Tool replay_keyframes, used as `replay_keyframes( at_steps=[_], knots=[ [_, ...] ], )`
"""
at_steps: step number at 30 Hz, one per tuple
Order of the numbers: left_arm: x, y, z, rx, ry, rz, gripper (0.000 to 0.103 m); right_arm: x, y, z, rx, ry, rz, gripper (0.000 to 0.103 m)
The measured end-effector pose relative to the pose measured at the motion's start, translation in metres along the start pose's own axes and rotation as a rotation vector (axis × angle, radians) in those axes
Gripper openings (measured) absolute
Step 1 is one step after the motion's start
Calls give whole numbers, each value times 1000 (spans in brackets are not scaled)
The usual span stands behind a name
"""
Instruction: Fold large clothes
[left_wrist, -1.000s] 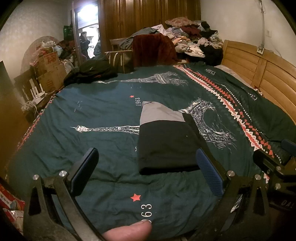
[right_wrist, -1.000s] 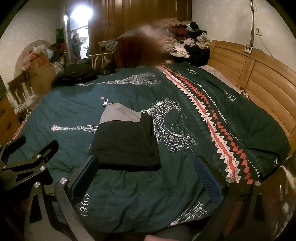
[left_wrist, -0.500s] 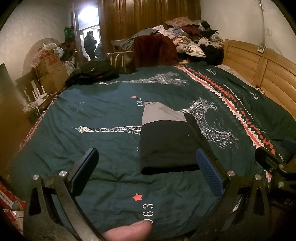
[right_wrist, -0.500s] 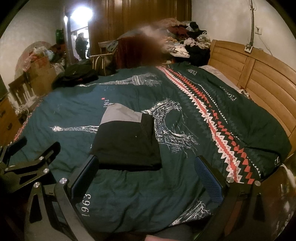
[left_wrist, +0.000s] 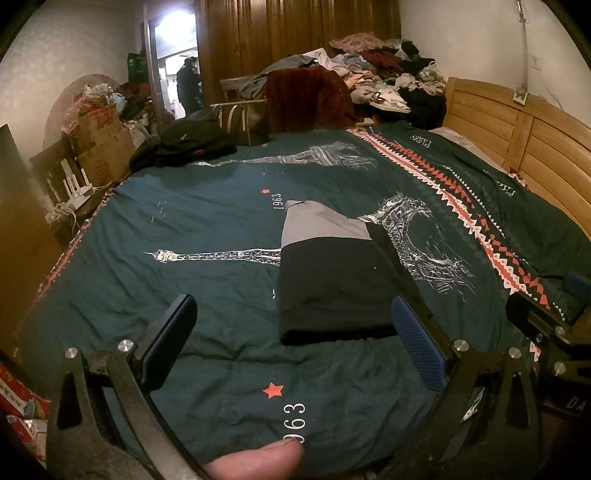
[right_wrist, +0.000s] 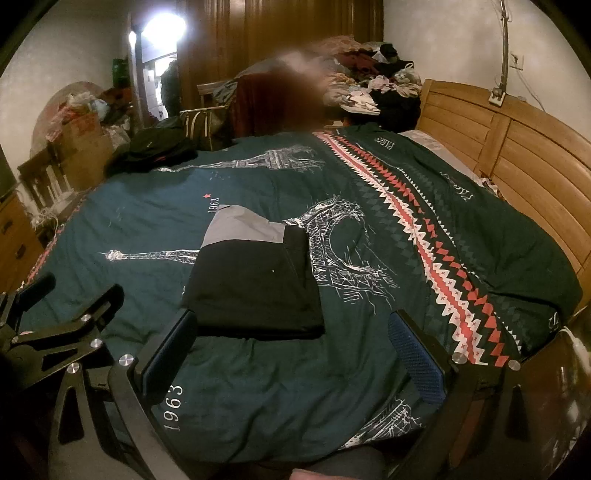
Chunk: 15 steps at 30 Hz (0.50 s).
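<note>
A folded black and grey garment (left_wrist: 332, 280) lies flat on the dark green bedspread (left_wrist: 207, 229), its grey part at the far end. My left gripper (left_wrist: 291, 347) hangs open just short of its near edge, nothing between the fingers. In the right wrist view the same garment (right_wrist: 255, 284) sits ahead and left of centre. My right gripper (right_wrist: 291, 354) is open and empty, its left finger (right_wrist: 170, 350) near the garment's front corner. Each gripper shows at the edge of the other's view.
A wooden headboard (right_wrist: 517, 155) runs along the right. A heap of clothes (left_wrist: 376, 77) is piled at the far end, with a dark jacket (left_wrist: 188, 142) on the bed's far left corner. Boxes and clutter (left_wrist: 99, 129) stand left. A person (left_wrist: 188, 88) stands in the doorway.
Both grippers stay nearly still, open above the bed's near edge. The garment has not moved. The person in the doorway has shifted slightly.
</note>
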<state>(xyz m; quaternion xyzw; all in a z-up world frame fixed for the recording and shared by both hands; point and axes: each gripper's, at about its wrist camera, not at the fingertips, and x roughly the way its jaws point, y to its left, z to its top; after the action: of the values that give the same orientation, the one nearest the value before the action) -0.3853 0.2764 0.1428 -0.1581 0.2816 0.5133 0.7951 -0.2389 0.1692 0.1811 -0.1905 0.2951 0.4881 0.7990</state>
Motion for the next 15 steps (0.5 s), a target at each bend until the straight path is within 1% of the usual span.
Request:
replay_keyframes(
  at_steps=[15],
  knots=[
    [1, 4, 2, 3, 9, 5, 103, 0, 3, 1, -5, 1, 2, 103]
  ],
)
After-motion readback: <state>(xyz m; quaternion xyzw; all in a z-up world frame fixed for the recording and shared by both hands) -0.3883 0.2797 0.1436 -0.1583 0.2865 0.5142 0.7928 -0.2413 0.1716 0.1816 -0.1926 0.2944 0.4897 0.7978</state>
